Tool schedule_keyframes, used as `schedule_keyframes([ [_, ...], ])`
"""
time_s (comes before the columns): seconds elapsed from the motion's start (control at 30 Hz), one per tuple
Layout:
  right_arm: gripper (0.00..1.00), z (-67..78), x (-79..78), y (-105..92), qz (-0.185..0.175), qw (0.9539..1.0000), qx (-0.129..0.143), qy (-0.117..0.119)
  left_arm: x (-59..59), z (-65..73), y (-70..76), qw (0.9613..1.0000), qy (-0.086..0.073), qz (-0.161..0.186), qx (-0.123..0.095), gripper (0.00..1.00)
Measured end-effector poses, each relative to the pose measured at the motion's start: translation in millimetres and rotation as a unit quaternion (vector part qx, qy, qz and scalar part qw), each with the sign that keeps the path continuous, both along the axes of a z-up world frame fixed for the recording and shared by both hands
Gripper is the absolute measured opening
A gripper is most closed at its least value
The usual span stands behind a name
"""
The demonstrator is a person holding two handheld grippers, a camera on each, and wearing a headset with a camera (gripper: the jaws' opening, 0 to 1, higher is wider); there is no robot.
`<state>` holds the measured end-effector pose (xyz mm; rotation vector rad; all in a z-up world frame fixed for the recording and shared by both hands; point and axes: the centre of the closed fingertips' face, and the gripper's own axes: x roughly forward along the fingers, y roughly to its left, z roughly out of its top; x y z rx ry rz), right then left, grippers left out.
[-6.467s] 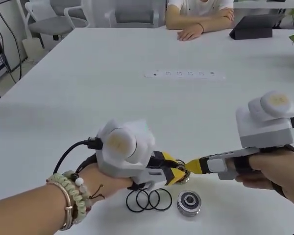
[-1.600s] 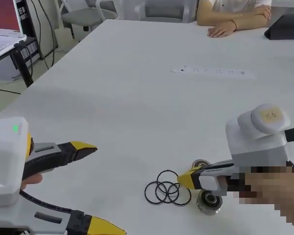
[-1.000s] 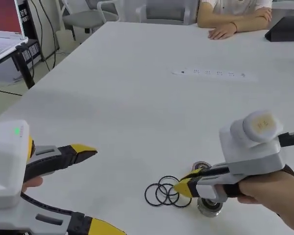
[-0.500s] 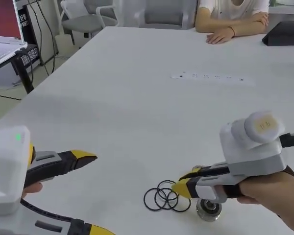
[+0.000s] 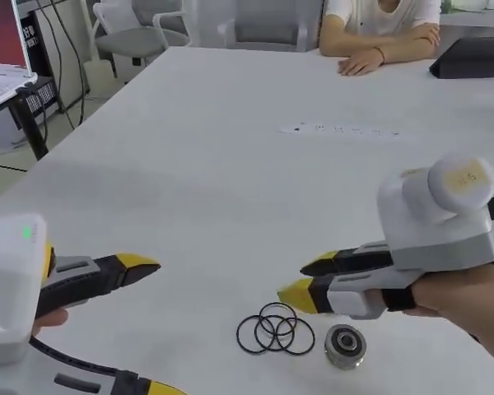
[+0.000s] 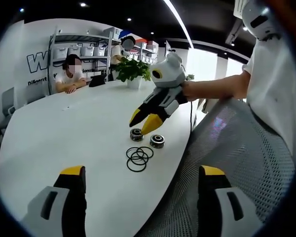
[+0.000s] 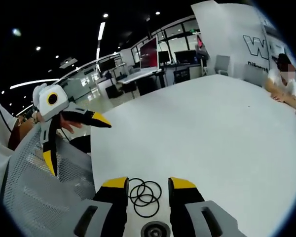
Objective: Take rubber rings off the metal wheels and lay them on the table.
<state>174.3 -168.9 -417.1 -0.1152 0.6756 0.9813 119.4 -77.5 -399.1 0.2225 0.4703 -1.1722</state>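
- Rings (image 5: 276,327) of black rubber lie flat on the white table (image 5: 230,181), overlapping in 1 loose cluster close to its near edge.
- 1 metal wheel (image 5: 345,344) sits on the table just right of the rings, not touching them.
- From the left gripper view, another wheel (image 6: 136,134) stands beside the first (image 6: 157,141), both just beyond the cluster (image 6: 139,157).
- The right gripper (image 5: 295,281) hovers above the table, with its yellow tips just over the far side of the rings. Its jaws are a little apart and grasp nothing, and they touch neither rings nor wheel.
- In the right gripper view the cluster (image 7: 145,195) lies on the table, framed in the gap between that gripper's 2 jaws. The wheel (image 7: 155,230) is nearer, at the bottom of the view.
- The left gripper (image 5: 160,327) is well to the left of the rings at the table's near-left corner. Its jaws are spread wide and empty.
- A mesh chair back (image 6: 227,138) stands beside the table edge, in front of the left gripper.
- A white power strip (image 5: 337,129) lies far out on the table, and a seated person (image 5: 370,33) rests both arms on the far end.
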Motion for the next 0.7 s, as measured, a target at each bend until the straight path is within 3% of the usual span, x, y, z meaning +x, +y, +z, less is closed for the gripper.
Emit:
schedule_keyframes([
  [0.03, 0.33, 6.6, 3.2, 0.7, -0.004, 0.9998, 0.003, -0.017, -0.2, -0.1, -0.2, 1.0000, 0.000, -0.001, 0.000, 0.94],
  [0.3, 0.43, 34.0, -0.5, -3.5, 0.008, 0.9991, 0.012, -0.039, 0.5, 5.7, -1.9, 0.9999, -0.007, -0.008, -0.005, 0.94],
  [0.43, 0.48, 51.7, -2.0, -8.9, 0.007, 0.9979, 0.020, -0.062, 0.2, 6.7, -2.0, 0.9999, -0.009, -0.011, -0.006, 0.95],
  [0.7, 0.57, 72.8, -13.0, -23.0, 0.008, 0.9949, 0.025, -0.098, 0.6, 9.2, -2.4, 0.9997, -0.015, -0.014, -0.009, 0.95],
])
